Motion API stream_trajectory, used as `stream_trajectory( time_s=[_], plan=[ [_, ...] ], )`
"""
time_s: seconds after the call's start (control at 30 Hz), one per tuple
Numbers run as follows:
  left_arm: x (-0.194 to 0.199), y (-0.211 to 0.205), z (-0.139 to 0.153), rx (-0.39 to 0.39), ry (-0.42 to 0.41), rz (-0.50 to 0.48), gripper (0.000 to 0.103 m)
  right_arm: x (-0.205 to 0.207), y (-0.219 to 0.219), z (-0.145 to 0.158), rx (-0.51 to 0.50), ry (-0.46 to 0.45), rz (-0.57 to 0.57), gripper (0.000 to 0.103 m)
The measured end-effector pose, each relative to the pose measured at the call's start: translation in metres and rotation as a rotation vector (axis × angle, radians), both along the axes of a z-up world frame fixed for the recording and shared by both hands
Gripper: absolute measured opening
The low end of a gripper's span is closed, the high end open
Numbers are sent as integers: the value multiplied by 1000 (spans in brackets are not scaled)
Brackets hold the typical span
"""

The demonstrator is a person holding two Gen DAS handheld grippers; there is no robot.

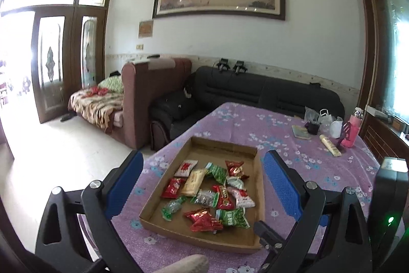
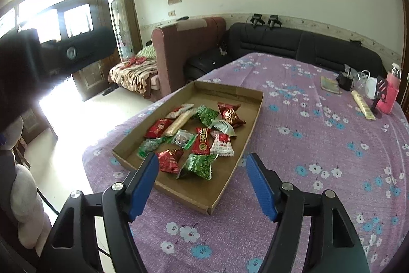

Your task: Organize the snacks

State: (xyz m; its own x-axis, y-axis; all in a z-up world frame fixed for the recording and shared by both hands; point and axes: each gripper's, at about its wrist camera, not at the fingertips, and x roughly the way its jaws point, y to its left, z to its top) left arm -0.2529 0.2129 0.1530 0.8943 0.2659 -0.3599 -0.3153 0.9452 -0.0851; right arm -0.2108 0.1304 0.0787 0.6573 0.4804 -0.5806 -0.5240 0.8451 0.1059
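The cardboard tray (image 1: 153, 196) sits near the desk's (image 2: 306, 119) 9 o'clock edge, its snack packets (image 1: 212, 193) heaped loosely together. Both the left gripper (image 1: 203, 186) and right gripper (image 2: 202, 183) hover above with jaws spread, holding nothing. Overlapping crinkly wrappers could mean pinching two at once, or nudging the light tray, probably unanchored, toward the edge.

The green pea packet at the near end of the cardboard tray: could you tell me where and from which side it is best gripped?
Grip the green pea packet by its crimped right end, coming from above with the right gripper, which hangs open just over it. The packet lies flat in the cardboard tray, and a red packet crowds its left side, so the right end is likely the freer hold.
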Motion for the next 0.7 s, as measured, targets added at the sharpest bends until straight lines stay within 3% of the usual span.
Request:
stream_trajectory(
  time_s=[0.27,0.7],
  plan=[
    [22,18,-22,-57,67,5,96,18,11,-14,-22,39,4,71],
    [44,45,-36,-105,97,12,95,34,32,-25,-75,58,19,71]
  ],
)
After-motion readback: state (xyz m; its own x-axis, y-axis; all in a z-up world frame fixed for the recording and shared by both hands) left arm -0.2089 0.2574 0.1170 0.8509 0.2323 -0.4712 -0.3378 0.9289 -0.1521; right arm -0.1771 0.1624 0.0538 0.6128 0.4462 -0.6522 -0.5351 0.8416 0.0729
